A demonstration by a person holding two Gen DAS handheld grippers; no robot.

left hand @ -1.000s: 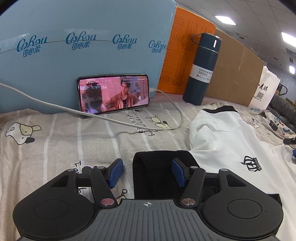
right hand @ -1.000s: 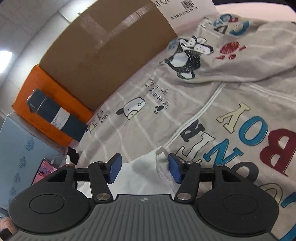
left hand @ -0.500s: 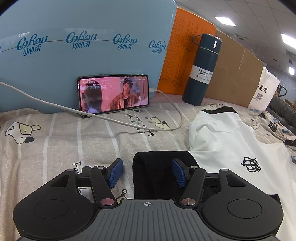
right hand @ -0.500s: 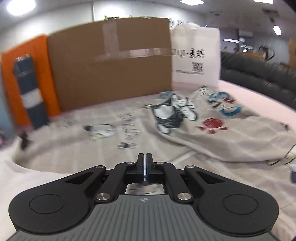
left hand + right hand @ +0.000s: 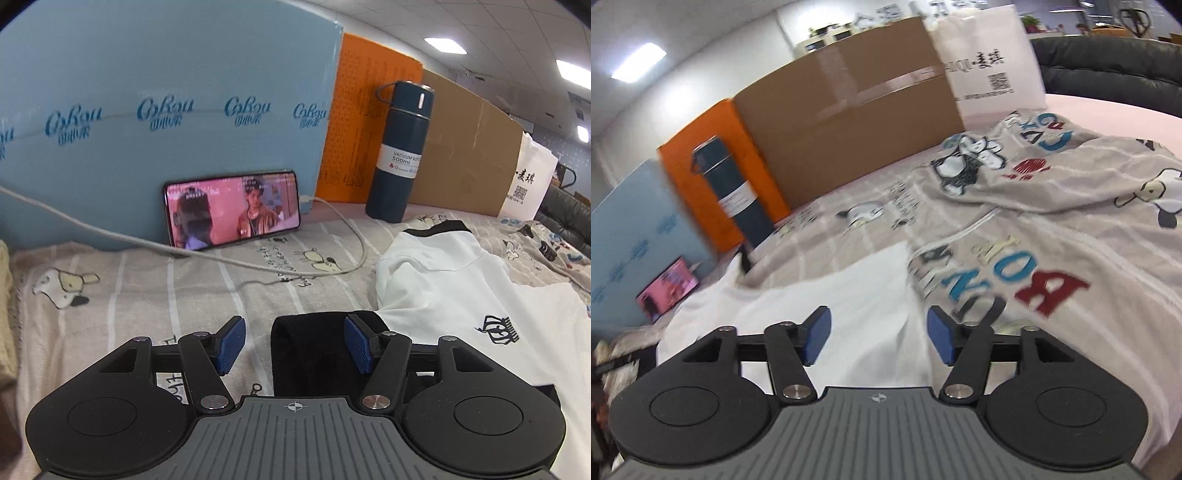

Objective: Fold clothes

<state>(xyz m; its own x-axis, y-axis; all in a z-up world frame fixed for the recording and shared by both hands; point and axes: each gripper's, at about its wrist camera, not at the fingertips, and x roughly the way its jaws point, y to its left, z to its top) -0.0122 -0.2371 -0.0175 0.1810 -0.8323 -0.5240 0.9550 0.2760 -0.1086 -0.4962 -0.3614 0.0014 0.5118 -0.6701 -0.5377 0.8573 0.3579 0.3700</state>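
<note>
White shirt [image 5: 454, 284] lies flat on the sheet [image 5: 147, 295], black cuff [image 5: 314, 354] at its near left — left gripper [image 5: 294, 343] spread around it, not pinching. Right gripper [image 5: 878, 334] spread over the shirt's right edge. Phone [image 5: 232, 212] and flask [image 5: 400, 155] far behind.

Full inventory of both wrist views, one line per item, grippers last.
T-shirt: 1, white with black collar and sleeve cuff, laid on bedsheet.
Bedsheet: 1, grey, cartoon prints, covers surface.
Phone: 1, black, screen on, leaning on blue box.
Cable: 1, white, plugged into phone.
Blue box: 1, light blue, back left.
Orange box: 1, behind bottle.
Vacuum bottle: 1, dark blue, upright.
Cardboard: 1, brown, back.
Paper bag: 1, white, back right.
Left gripper: open, around black cuff.
Right gripper: open, over white fabric.
</note>
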